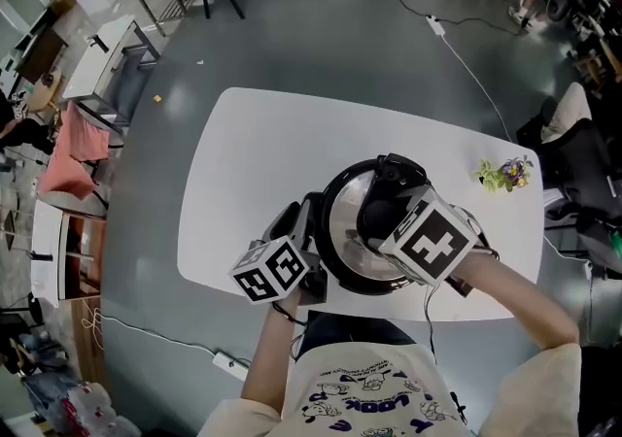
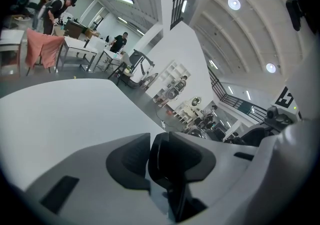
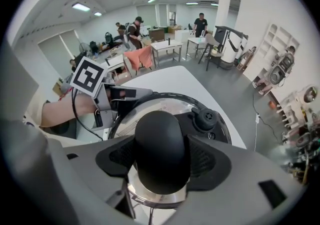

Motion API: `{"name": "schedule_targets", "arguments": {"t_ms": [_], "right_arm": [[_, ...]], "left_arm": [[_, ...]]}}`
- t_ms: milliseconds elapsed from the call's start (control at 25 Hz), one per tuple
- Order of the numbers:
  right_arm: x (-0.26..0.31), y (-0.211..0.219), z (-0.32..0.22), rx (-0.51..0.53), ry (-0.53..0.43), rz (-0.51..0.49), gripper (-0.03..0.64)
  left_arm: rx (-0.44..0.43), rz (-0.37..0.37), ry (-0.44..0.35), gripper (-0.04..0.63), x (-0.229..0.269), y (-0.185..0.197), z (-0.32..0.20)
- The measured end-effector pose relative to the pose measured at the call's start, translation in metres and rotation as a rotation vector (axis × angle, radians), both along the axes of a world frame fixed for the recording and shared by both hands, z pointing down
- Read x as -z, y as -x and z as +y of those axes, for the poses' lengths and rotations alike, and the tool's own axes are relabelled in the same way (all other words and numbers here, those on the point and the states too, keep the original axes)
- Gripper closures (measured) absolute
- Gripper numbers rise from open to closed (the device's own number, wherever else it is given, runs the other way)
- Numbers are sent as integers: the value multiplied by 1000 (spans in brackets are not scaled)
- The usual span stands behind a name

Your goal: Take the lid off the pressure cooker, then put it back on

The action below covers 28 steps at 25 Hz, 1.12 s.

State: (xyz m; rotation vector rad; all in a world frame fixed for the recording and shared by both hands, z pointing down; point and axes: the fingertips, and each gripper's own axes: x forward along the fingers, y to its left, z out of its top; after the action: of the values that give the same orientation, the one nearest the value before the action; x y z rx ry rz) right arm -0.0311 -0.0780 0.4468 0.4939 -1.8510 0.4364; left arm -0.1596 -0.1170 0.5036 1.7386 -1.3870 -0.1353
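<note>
Black side handle (image 2: 161,163), on the left of the pressure cooker (image 1: 337,268): left gripper (image 1: 309,231) is pinching it, bracing the pot.
Steel lid (image 1: 344,231): sitting on the cooker, not lifted.
Black knob (image 3: 160,136), on top of the cooker: right gripper (image 3: 161,165) is pointing steeply down, its pads pressing on both sides of the knob.
Step in hand: probably unlocking the lid or seating it again; I cannot tell which.
Next move: likely calling for a twist at the knob while the left side is holding firm.
Bench (image 1: 243,153), left of and beyond the cooker: lying bare, offering wide room.
Near edge: cooker is standing close to it, so pulling toward the person is risking a slip.
Flower sprig (image 1: 505,174), right of the cooker: lying well apart.
</note>
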Motion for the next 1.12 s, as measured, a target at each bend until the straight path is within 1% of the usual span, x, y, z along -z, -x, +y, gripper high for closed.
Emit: {"name": "schedule_targets", "arguments": {"t_ms": [120,320,520,600,720,840,960,1120], "right_arm": [[1,3,0,-49,-1,4,301],[5,3,-4,-133,-30,4,299],[4,-3,-5,-187,-20,15,299],[4,-5,-4,-227,-12,18,299],[4,-4,-4,-290,-13,3,299],[3,-4,-3,-343,-13,-14,300],[3,-10,-7,-373,-27,2,299],[2,-11,-7,-370,-17,6,298]], "left_arm": [[2,-1,2,468,1,4,1],[5,-13,5,468,5,7,2],[3,-31,6,468,3,3,5],[5,-39,4,468,4,3,5],[12,-57,-3,469,7,6,5],[12,-46,-6,469,4,3,5],[10,-43,-10,471,5,0,4],[16,-61,-5,472,5,1,5]]}}
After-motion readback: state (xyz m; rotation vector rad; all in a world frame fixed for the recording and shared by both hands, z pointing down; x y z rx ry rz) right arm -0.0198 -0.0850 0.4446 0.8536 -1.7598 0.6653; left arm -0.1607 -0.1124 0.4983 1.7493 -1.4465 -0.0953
